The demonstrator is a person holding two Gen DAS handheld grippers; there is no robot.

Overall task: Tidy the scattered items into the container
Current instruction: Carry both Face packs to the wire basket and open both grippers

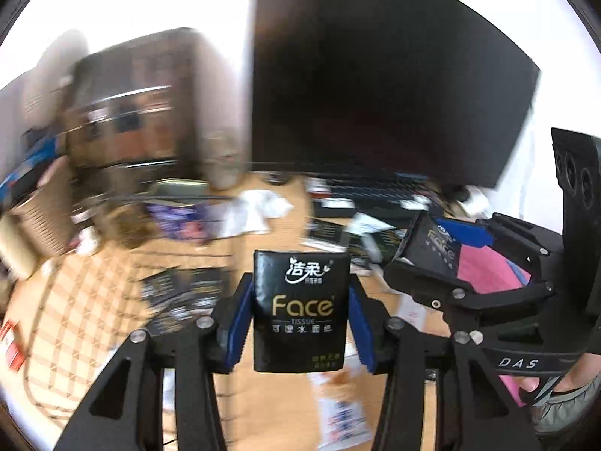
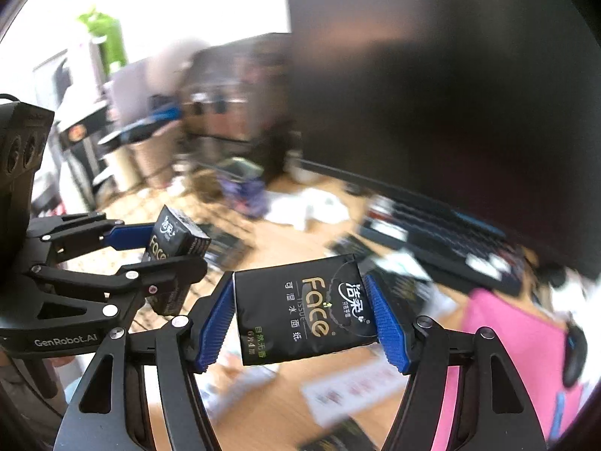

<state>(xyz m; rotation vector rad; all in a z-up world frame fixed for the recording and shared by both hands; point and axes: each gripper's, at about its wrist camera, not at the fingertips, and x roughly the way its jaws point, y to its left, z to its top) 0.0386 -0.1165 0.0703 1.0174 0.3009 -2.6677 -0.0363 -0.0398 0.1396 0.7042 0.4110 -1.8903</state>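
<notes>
1. A black tissue pack (image 1: 299, 310) is clamped upright between the blue pads of the left gripper (image 1: 300, 319), lifted clear of the desk.
2. A second tissue pack (image 2: 304, 310) is pinched between the pads of the right gripper (image 2: 305, 317), lying sideways and slightly tilted, also held in the air.
3. Each gripper is seen from the other's camera: the right one at the right edge of the left wrist view, the left one at the left edge of the right wrist view, each with its pack squeezed.
4. More black packs (image 1: 180, 289) are left scattered on the wooden desk (image 1: 285, 233), blurred, count not readable.
5. A wire basket (image 1: 176, 203) with something purple inside is seen further back on the left; it is judged to be the container, though blur makes this unsure.
6. White paper scraps (image 1: 259, 206), a dark monitor (image 1: 383, 75), a keyboard (image 2: 443, 233) and a pink cloth (image 2: 518, 345) are noted around.
7. Step judged: both packs picked, carry phase toward the basket; heavy blur suggests motion.
8. Next move calls for each pack to be brought over the basket opening, one gripper at a time to avoid a clash, then the jaws released only once the pack is above or inside the rim.
</notes>
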